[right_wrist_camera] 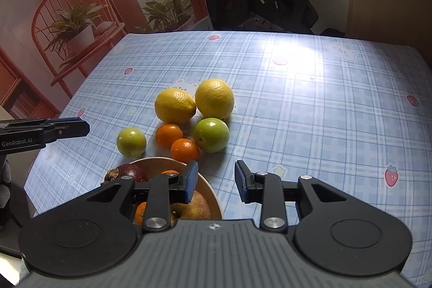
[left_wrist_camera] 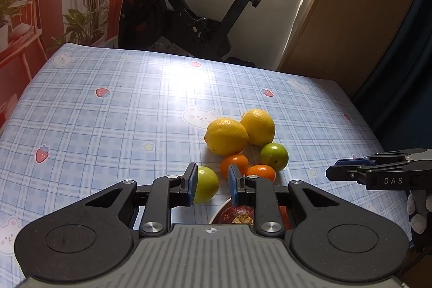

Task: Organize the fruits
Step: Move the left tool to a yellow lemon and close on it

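In the lower middle of the left view, my left gripper (left_wrist_camera: 212, 172) has its fingers pulled in as close as they go. They hold nothing. A green fruit (left_wrist_camera: 206, 188) sits on the table just behind the left finger.

In the lower middle of the right view, my right gripper (right_wrist_camera: 216, 172) has its fingers a little way apart. Nothing is between them, only the blue checked tablecloth (right_wrist_camera: 310, 112) below.

In the middle of the right view, the loose fruit lies in a bunch on the cloth. Two lemons (right_wrist_camera: 174, 105) are at the back, side by side and touching. In front of them are two small oranges (right_wrist_camera: 168, 135), close together. A second green fruit (right_wrist_camera: 211, 134) sits just right of the oranges.

At the bottom left of the right view there is a bowl (right_wrist_camera: 210, 188), partly hidden by my left finger. Inside it I can see a dark purple fruit (right_wrist_camera: 131, 172), an apple (right_wrist_camera: 194, 207) and a bit of another orange (right_wrist_camera: 140, 212).

At the top of both views, an exercise bike (left_wrist_camera: 189, 18) stands behind the table.
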### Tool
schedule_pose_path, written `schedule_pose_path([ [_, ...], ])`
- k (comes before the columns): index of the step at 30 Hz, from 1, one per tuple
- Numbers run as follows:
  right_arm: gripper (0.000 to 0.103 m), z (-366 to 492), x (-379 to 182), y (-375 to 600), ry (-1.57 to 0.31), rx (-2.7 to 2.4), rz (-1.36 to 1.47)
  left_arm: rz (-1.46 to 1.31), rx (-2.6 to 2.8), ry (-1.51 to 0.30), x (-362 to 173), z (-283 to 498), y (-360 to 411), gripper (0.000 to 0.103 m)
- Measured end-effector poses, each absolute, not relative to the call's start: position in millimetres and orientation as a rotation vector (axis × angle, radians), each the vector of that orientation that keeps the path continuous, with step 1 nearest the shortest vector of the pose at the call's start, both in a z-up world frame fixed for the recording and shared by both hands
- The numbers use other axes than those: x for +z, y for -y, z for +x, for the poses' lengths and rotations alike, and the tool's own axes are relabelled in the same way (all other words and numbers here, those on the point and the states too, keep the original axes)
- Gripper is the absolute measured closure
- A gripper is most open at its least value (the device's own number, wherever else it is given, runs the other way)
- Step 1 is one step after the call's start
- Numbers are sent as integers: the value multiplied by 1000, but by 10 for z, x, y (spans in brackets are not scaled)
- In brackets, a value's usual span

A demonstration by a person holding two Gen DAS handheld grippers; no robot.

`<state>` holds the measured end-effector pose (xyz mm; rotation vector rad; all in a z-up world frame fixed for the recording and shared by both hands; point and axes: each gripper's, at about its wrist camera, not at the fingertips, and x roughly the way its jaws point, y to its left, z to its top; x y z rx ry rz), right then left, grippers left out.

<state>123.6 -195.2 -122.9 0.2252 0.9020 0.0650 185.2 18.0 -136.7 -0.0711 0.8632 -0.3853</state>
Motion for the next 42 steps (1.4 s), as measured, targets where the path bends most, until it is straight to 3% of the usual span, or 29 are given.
schedule_pose_path([
  [14, 70, 1820, -1349, 1969, -850, 85, 100, -110, -381, -866, -1351, 2400, -24, 77],
  [21, 65, 2012, -1501, 1934, -810, 156, -27, -161, -430, -901, -1392, 2868, 313, 68],
  [27, 64, 2115, -1620, 1993, -827, 212, 24, -146, -494, -977, -1607, 3177, 651, 68],
  [30, 53, 2162, -1636, 2010, -834, 241, 49, -128, -512, -1005, -1709, 3244, 744, 66],
  [42, 50, 2367, -1811, 2053, -897, 273, 124, -174, -551, -1065, -1940, 3330, 693, 65],
])
